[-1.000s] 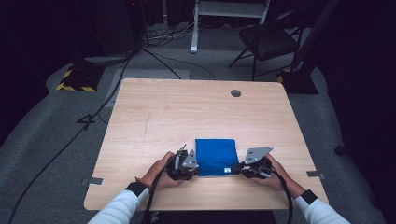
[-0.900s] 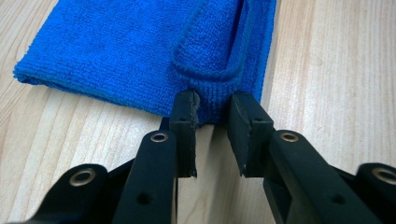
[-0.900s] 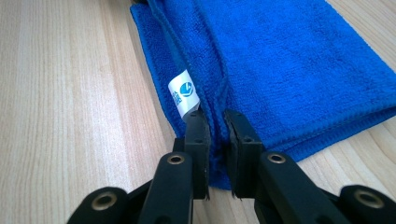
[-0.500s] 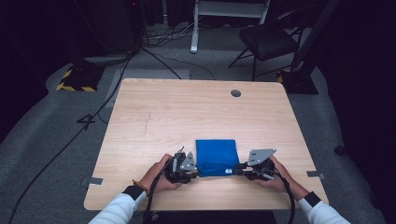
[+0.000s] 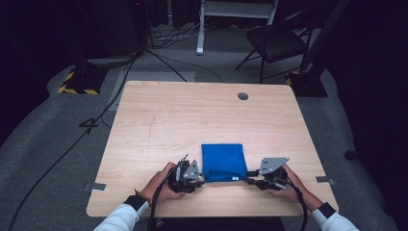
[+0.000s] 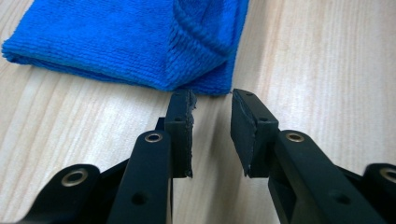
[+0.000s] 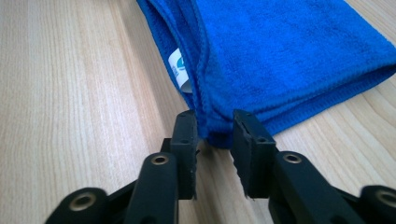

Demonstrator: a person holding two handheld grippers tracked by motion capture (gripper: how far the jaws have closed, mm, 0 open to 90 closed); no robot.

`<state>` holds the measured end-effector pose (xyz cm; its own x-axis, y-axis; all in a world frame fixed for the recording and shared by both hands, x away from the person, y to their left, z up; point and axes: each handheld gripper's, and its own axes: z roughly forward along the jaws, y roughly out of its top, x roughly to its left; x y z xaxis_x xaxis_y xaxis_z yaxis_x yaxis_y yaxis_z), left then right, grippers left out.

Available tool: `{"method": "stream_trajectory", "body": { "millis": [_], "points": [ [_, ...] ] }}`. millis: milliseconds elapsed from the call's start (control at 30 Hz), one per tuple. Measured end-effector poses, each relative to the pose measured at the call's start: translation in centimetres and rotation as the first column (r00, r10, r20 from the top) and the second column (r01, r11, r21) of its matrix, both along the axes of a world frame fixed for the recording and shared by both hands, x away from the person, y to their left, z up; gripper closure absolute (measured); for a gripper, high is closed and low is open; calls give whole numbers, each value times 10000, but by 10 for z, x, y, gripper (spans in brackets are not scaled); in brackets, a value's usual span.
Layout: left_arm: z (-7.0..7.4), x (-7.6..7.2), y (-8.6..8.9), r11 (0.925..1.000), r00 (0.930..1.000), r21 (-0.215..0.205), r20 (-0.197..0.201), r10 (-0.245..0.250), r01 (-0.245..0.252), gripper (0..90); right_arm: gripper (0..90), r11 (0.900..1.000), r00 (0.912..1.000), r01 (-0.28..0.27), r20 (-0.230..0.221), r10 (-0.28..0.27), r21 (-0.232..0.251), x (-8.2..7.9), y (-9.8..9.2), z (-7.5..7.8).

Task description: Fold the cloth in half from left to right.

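A folded blue towel (image 5: 223, 162) lies flat on the wooden table (image 5: 183, 115) near its front edge, a small white label (image 7: 178, 66) at one corner; the left gripper (image 6: 212, 100) rests low just short of the towel's near corner, jaws narrowly apart and holding nothing; the right gripper (image 7: 214, 122) has just been opening, the opposite corner between its jaws, seemingly no longer pinched.

Overhead light brightens the table (image 5: 159, 120); surroundings dark, perhaps slightly soft focus.
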<state>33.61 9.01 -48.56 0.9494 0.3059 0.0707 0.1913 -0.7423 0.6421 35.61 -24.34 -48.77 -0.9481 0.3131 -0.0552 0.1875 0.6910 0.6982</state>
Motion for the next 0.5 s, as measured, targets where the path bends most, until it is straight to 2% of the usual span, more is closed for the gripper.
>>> {"method": "stream_trajectory", "body": {
  "millis": [200, 267, 333, 500],
  "points": [
    [2, -6, 2, 9999, 10000, -125, -24, 54, -55, 648, 661, 9997, 9998, 187, 16, -187, 130, -7, -7, 2],
    [4, -7, 4, 9995, 9996, -138, -14, 297, -297, 603, 627, 9994, 9996, 285, 72, -286, 192, -9, -9, 4],
    [6, -6, 5, 9980, 9985, -321, 44, 540, -539, 540, 575, 9985, 9988, 467, 154, -471, 283, -9, -10, 6],
    [17, 2, 10, 9875, 9900, -762, 198, 1400, -1381, 401, 505, 9924, 9931, 1112, 329, -1130, 520, -3, -13, 14]
  ]
}}
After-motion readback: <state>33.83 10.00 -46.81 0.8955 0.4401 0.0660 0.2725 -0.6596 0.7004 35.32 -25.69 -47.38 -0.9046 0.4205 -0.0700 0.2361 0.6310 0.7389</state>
